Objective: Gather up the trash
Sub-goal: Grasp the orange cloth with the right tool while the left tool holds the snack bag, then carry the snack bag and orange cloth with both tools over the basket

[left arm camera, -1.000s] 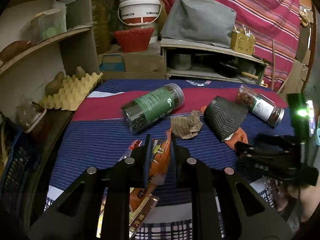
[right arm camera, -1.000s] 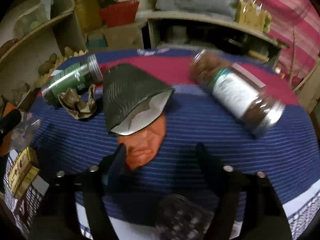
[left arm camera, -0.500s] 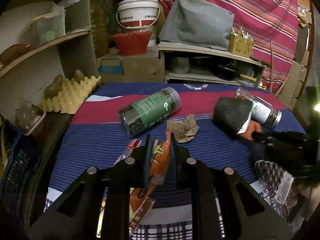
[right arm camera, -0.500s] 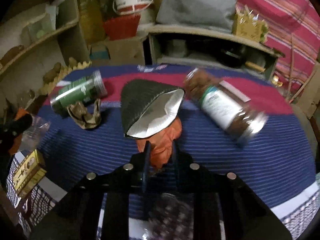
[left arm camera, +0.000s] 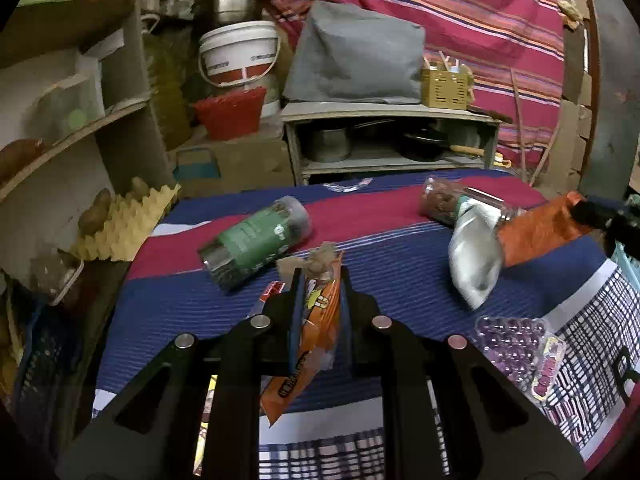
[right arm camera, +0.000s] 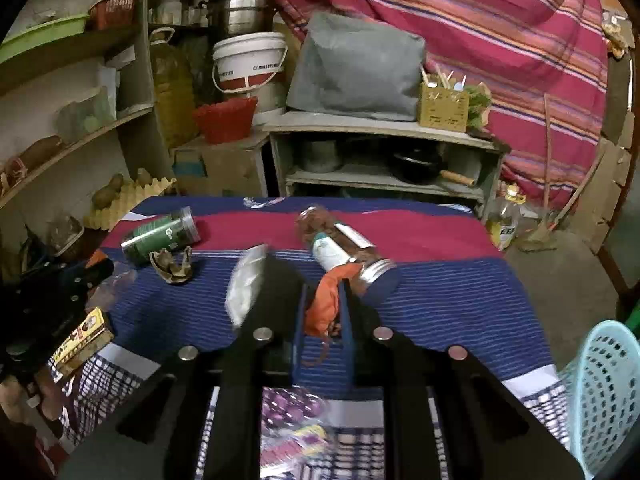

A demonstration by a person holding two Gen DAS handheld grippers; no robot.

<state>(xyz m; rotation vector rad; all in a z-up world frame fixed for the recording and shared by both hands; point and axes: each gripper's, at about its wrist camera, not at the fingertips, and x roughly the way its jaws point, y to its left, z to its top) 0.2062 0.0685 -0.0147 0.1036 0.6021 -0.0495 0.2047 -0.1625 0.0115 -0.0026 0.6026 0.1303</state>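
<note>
Orange wrappers sit clamped in both: left gripper [left arm camera: 319, 280] and right gripper [right arm camera: 323, 296], lettering too blurred to read

A: What stands behind the table [right arm camera: 440, 288] with its blue and crimson striped cloth?

B: A low grey wooden shelf unit [right arm camera: 380, 128] with pots inside, a folded grey cloth bundle [right arm camera: 356, 72] on top. A crimson striped fabric [right arm camera: 500, 32] hangs as the back wall.

A: And on the left?

B: Curved wooden wall shelves [left arm camera: 72, 128], a white plastic bucket [right arm camera: 250, 62] over a red woven basket [right arm camera: 224, 118], and a brown cardboard box [left arm camera: 248, 160]. The light is dim.
</note>
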